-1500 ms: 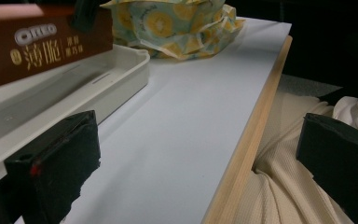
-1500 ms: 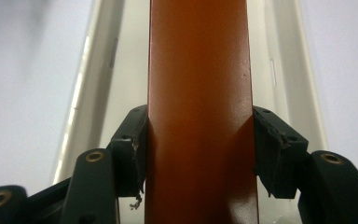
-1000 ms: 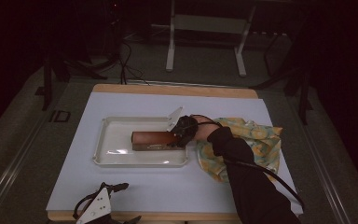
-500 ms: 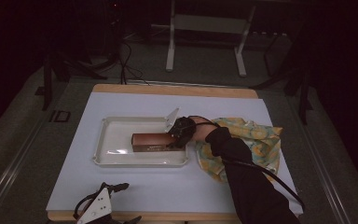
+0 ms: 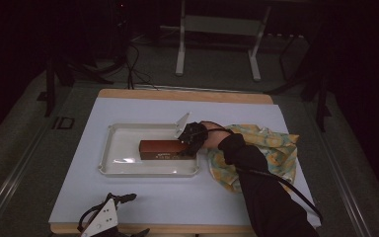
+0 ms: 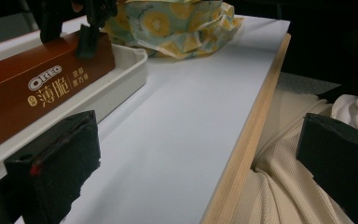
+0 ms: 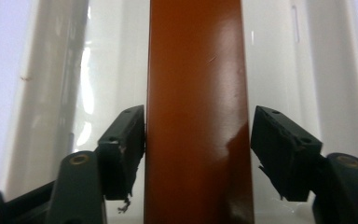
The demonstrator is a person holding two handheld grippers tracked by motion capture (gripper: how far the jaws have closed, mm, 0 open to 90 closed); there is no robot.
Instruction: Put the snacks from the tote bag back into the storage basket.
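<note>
From above, the brown box lies lengthwise in the white tray with the right gripper at its right end, a crumpled yellow-patterned cloth just beside the tray. The right gripper view shows what that angle hides: the jaws have just been opening, one pad close against the glossy cardboard and the other standing clear of it, so the box sits between them unclamped. The left gripper rests at the table's near edge, its blocky black jaws spread wide on nothing (its view also reads the OREO lettering on the box's side).
</note>
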